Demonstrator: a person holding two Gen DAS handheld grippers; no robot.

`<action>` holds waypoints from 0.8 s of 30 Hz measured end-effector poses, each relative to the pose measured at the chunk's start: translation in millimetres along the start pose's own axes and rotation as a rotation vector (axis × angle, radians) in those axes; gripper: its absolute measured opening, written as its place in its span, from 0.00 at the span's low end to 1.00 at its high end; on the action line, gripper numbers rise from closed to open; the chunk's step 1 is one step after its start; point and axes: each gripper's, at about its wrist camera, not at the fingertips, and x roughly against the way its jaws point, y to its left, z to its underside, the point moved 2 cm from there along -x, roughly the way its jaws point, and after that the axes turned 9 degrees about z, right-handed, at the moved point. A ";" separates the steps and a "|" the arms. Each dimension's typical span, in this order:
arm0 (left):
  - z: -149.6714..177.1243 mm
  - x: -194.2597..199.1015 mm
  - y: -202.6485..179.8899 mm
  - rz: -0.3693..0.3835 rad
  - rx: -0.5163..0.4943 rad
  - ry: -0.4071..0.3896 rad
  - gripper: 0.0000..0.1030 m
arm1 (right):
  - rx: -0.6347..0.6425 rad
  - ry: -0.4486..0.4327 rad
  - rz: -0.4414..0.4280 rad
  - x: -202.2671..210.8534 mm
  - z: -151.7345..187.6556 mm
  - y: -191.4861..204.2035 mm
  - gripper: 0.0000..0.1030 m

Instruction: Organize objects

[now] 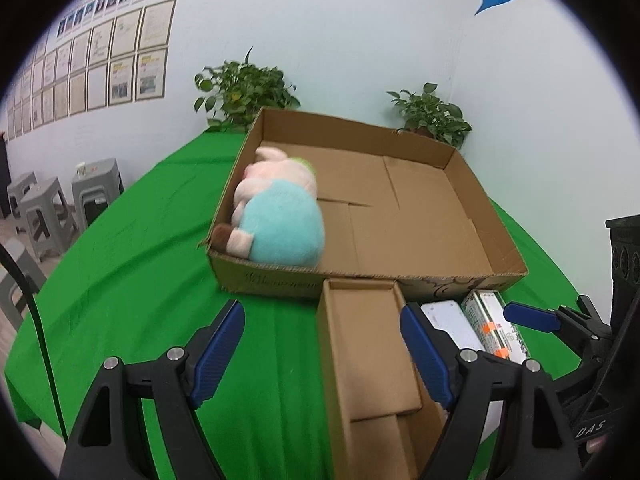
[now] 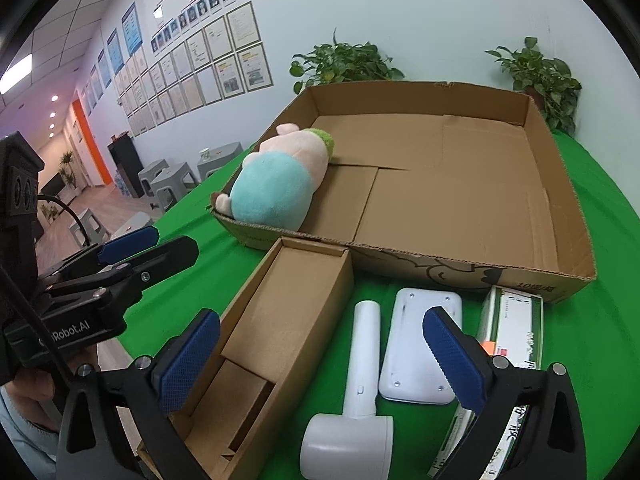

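Observation:
A large shallow cardboard tray (image 1: 460, 196) (image 2: 560, 200) sits on the green table. A pink plush pig in a teal shirt (image 1: 280, 216) (image 2: 276, 184) lies in its near left corner. A small open cardboard box (image 1: 368, 344) (image 2: 280, 320) stands in front of the tray. Right of it lie a white hammer-shaped device (image 2: 356, 400), a white flat device (image 2: 420, 344) (image 1: 448, 322) and a green-and-white carton (image 2: 516, 328) (image 1: 496, 320). My left gripper (image 1: 322, 352) is open and empty above the small box. My right gripper (image 2: 320, 360) is open and empty above the white devices.
Two potted plants (image 1: 244, 88) (image 1: 432, 116) stand behind the tray against the wall. Grey stools (image 1: 48, 208) stand left of the table. The green cloth (image 1: 140, 280) is bare on the left. Each gripper shows in the other's view (image 1: 560, 320) (image 2: 120, 264).

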 end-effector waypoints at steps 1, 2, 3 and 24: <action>3.3 0.2 3.8 0.002 0.008 0.013 0.78 | 0.010 0.007 -0.017 -1.8 2.4 2.0 0.99; 7.1 0.6 7.5 0.004 0.015 0.026 0.78 | 0.023 0.013 -0.032 -3.3 5.4 4.7 0.98; 12.1 1.1 11.6 0.007 0.023 0.041 0.78 | 0.036 0.020 -0.043 -4.9 8.9 7.5 0.97; 65.1 -8.0 23.1 0.179 0.121 0.222 0.62 | 0.183 0.152 0.055 -20.5 64.5 43.7 0.51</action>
